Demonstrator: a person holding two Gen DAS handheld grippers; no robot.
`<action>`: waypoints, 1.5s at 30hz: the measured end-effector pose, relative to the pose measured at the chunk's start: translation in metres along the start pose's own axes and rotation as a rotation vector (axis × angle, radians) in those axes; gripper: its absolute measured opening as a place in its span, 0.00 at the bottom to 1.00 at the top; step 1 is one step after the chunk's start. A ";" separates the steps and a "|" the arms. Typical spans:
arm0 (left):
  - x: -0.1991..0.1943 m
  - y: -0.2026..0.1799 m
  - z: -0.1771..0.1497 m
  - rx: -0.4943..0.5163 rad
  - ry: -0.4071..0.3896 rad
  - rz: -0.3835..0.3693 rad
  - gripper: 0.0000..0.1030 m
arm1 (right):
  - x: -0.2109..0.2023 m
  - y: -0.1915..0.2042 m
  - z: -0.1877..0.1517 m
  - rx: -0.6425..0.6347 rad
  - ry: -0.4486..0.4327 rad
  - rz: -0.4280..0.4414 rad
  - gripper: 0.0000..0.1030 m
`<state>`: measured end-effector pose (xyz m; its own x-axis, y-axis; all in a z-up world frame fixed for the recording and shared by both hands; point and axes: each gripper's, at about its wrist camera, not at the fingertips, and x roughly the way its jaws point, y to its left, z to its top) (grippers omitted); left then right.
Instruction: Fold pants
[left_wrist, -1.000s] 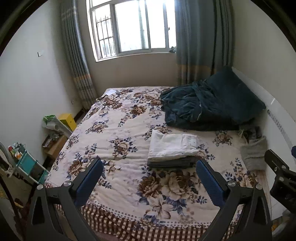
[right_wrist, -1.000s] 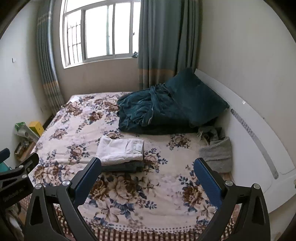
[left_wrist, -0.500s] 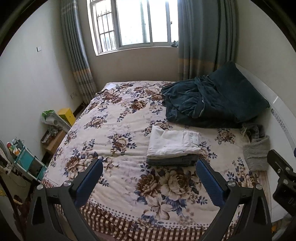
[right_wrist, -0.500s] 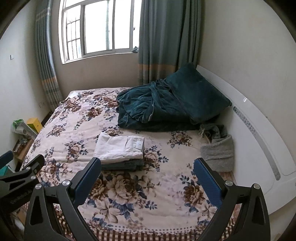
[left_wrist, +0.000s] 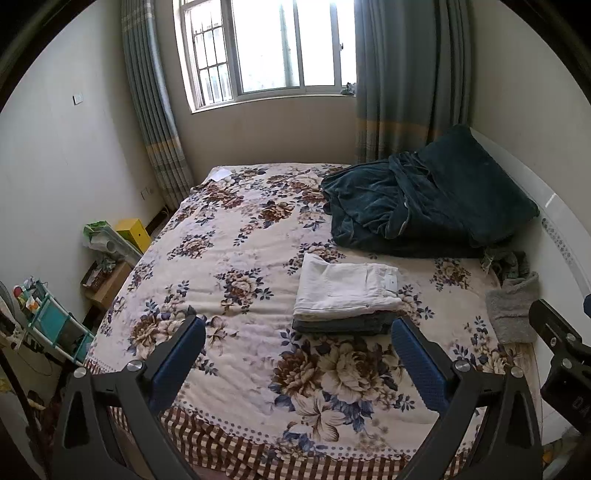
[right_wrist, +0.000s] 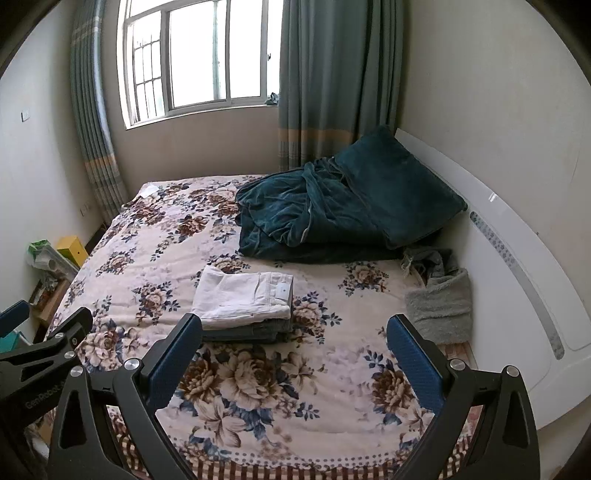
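You've pulled both grippers — left (left_wrist: 297, 354), right (right_wrist: 293, 350) — back, fingers spread, empty; pants (left_wrist: 345, 286) lie folded on bed (left_wrist: 236, 236) — fold looks done

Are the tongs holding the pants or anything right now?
No, nothing is held. The left tongs and right tongs are both open, above the bed. The folded white pants sit on a darker folded pair, untouched.

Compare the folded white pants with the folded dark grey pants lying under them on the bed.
The folded white pants lie on top, fully visible; the folded dark grey pants sit underneath, showing only their front edge. The white pair shows a waistband label; the grey pair's top is hidden. Both are folded flat in one stack.
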<state>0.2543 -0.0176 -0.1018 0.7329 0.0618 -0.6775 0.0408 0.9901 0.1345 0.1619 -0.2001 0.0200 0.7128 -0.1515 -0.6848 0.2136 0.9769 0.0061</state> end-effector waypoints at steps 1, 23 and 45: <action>0.000 0.000 0.000 -0.001 -0.001 -0.001 1.00 | 0.001 0.001 -0.001 -0.001 0.003 -0.001 0.99; 0.002 -0.001 0.002 0.016 -0.009 -0.010 1.00 | -0.001 0.000 -0.004 0.011 0.000 -0.014 0.99; 0.002 -0.004 0.008 0.018 -0.015 -0.009 1.00 | -0.001 -0.002 -0.001 0.012 -0.003 -0.014 0.99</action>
<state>0.2610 -0.0222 -0.0976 0.7426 0.0511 -0.6677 0.0593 0.9881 0.1416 0.1600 -0.2020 0.0196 0.7118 -0.1658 -0.6825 0.2313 0.9729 0.0049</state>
